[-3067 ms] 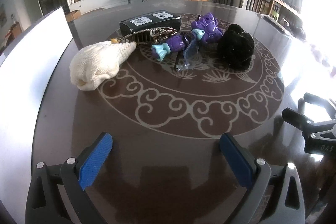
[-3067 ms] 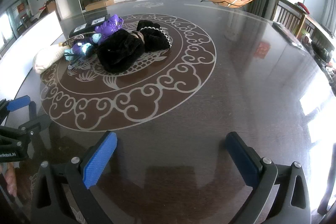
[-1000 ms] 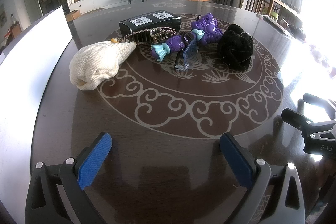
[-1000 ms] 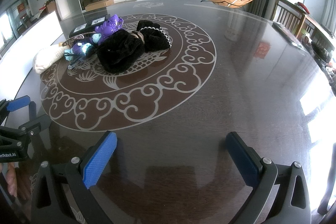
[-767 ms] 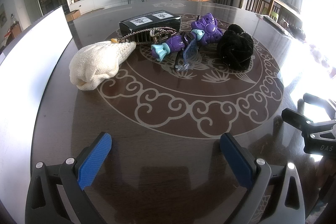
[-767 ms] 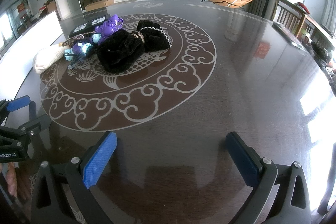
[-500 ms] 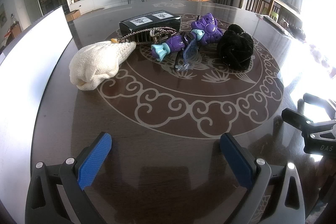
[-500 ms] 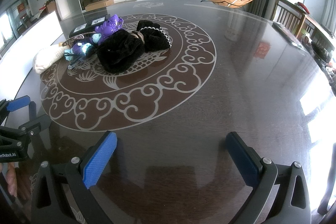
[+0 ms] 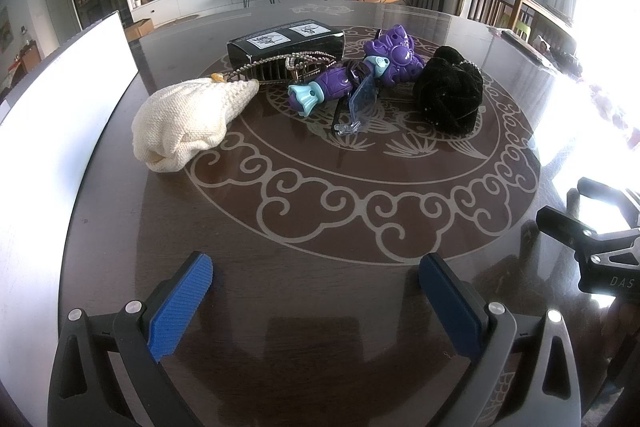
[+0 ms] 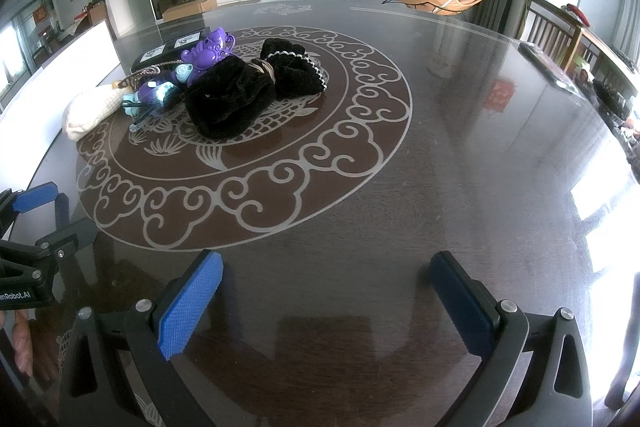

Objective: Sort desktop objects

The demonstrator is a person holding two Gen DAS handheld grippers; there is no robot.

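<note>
Both grippers wide open, empty, objects clustered well ahead on table.

Left gripper (image 9: 316, 291) and right gripper (image 10: 326, 291) hover low over the dark round table (image 10: 460, 155), blue pads spread wide, touching nothing. Pile sits on the table's centre medallion, well apart from both: cream knit pouch (image 9: 188, 123) at left, black box (image 9: 286, 41) at back, beaded hair comb (image 9: 288, 65) just in front of it, purple toy (image 9: 360, 71) with clear blue piece (image 9: 360, 99) in the middle, black velvet pouch (image 9: 448, 93) at right. White board (image 9: 52, 131) along the left edge.
</note>
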